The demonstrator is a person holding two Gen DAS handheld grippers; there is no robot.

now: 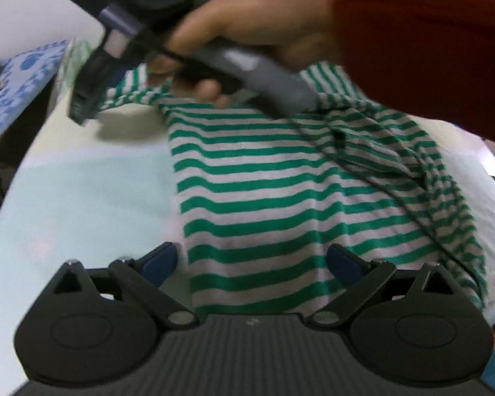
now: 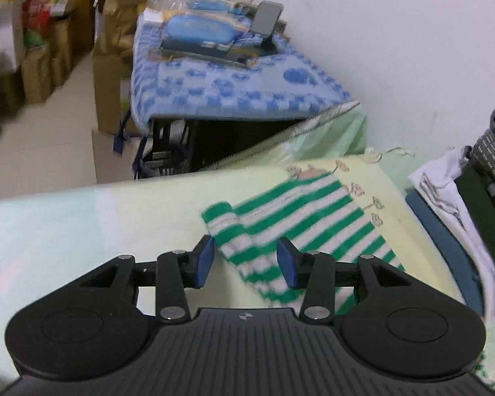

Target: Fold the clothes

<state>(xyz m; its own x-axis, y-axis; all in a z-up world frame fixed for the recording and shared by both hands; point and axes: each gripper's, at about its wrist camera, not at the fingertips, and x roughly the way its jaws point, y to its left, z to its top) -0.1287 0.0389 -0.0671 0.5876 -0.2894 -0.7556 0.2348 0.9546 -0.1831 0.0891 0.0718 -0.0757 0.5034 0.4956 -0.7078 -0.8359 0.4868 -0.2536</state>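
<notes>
Surface: pale green-yellow bedsheet (image 2: 82, 217).
Room: blue-patterned cloth (image 2: 234, 89) covering a table by the white wall (image 2: 396, 49).
Striped shirt (image 1: 264, 198): flat on the sheet.
Left gripper (image 1: 251, 260): fingers spread, over the hem.
Right gripper (image 2: 245, 262): fingers spread over the sleeve (image 2: 227, 227), nothing grasped.

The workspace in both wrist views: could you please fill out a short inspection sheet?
Surface: pale yellow-green bed sheet, cartoon print at the far edge.
Job's things: green-and-white striped shirt lying flat, right side bunched.
Clutter: stacked clothes at the right.
Grippers: left gripper open over the hem; right gripper open at the sleeve.
Cables: nothing seen.
Surroundings: blue floral blanket, phone on stand, cardboard boxes, white wall.
</notes>
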